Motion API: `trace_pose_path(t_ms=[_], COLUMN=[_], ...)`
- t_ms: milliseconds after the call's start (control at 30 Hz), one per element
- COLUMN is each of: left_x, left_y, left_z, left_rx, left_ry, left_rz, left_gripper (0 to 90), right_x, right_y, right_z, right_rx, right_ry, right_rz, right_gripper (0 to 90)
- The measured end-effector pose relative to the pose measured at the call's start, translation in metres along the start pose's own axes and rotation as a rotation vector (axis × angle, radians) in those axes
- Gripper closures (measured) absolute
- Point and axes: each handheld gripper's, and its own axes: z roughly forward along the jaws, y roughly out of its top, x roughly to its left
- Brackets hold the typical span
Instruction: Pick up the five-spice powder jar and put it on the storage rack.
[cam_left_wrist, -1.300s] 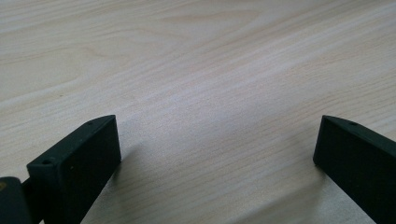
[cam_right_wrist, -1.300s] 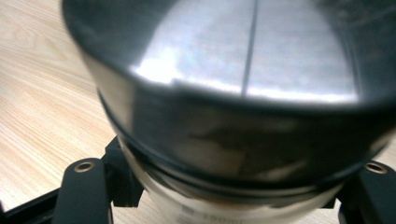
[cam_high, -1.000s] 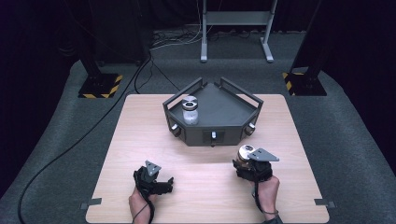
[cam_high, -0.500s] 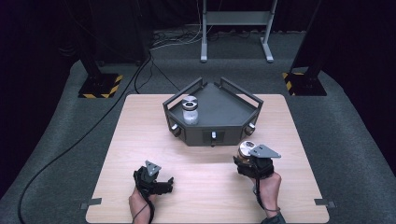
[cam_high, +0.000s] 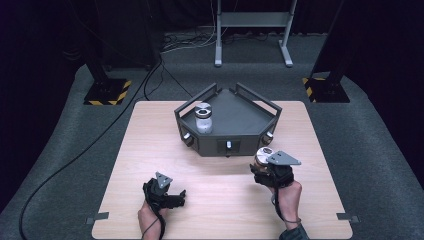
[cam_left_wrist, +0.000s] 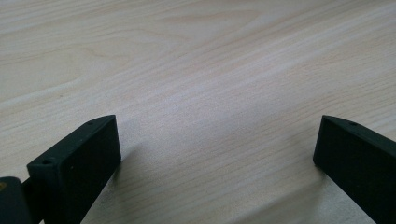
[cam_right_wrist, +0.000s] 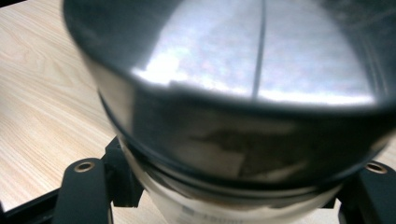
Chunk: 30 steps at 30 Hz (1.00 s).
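Left gripper (cam_high: 176, 196) is sitting low over the near-left part of the light wooden table (cam_high: 150, 145), jaws standing wide apart with nothing between them, just bare wood grain. Right gripper (cam_high: 263, 170) is sitting at the near-right, just in front of the tray's front-right corner, jaws clamping a small jar with a shiny metal lid (cam_right_wrist: 233, 88) and a pale white body; the jaws are pressing on the body below the lid, one on each side. In the high view that jar (cam_high: 263, 155) is standing upright in the grip, close to the tray but apart from it. Farther back, mid-table, the dark grey angular metal tray with raised rails (cam_high: 240, 112) is holding a second, similar metal-lidded jar (cam_high: 203, 117) upright in its left part.
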Motion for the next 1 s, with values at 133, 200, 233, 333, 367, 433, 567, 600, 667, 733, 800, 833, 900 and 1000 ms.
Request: trace_pose_path(t_ms=[133, 200, 233, 333, 367, 433, 567, 600, 667, 733, 800, 833, 900, 1000], left_x=[0.000, 0.000, 0.000, 0.000, 0.000, 0.000, 0.000, 0.000, 0.000, 0.000, 0.000, 0.000, 0.000, 0.000], left_y=[0.000, 0.000, 0.000, 0.000, 0.000, 0.000, 0.000, 0.000, 0.000, 0.000, 0.000, 0.000, 0.000, 0.000], left_z=[0.000, 0.000, 0.000, 0.000, 0.000, 0.000, 0.000, 0.000, 0.000, 0.000, 0.000, 0.000, 0.000, 0.000], left_rx=[0.000, 0.001, 0.001, 0.001, 0.001, 0.001, 0.001, 0.001, 0.001, 0.000, 0.000, 0.001, 0.001, 0.001], left_ry=[0.000, -0.001, -0.001, -0.001, -0.001, -0.001, -0.001, -0.001, 0.000, 0.000, 0.000, -0.001, 0.000, -0.001], left_rz=[-0.001, 0.000, -0.001, -0.001, -0.001, -0.001, -0.001, -0.001, -0.001, 0.000, 0.000, -0.001, 0.000, -0.001], left_gripper=[0.5, 0.6, 0.5, 0.6, 0.5, 0.6, 0.6, 0.6, 0.6, 0.6, 0.6, 0.6, 0.6, 0.6], right_x=[-0.001, -0.002, -0.002, -0.004, -0.004, -0.005, -0.005, -0.005, -0.006, -0.006, -0.007, -0.007, -0.008, -0.009], right_y=[0.004, 0.006, 0.007, 0.010, 0.011, 0.013, 0.018, 0.019, 0.021, 0.023, 0.025, 0.026, 0.027, 0.030], right_z=[0.000, 0.000, 0.000, 0.000, 0.000, 0.000, 0.000, 0.000, 0.000, 0.001, 0.001, 0.001, 0.000, 0.000], right_rx=[0.000, 0.000, 0.000, -0.002, -0.005, -0.008, -0.009, -0.009, -0.010, -0.010, -0.011, -0.012, -0.013, -0.015], right_ry=[0.000, -0.001, -0.002, 0.002, 0.003, 0.004, 0.002, 0.002, 0.000, -0.002, -0.003, -0.004, -0.005, -0.009], right_rz=[-0.007, -0.009, -0.012, -0.010, -0.010, -0.013, -0.019, -0.020, -0.023, -0.025, -0.026, -0.027, -0.028, -0.029], right_gripper=[30.4, 30.4, 30.5, 30.5, 30.4, 30.5, 30.4, 30.5, 30.4, 30.5, 30.4, 30.4, 30.4, 30.5])
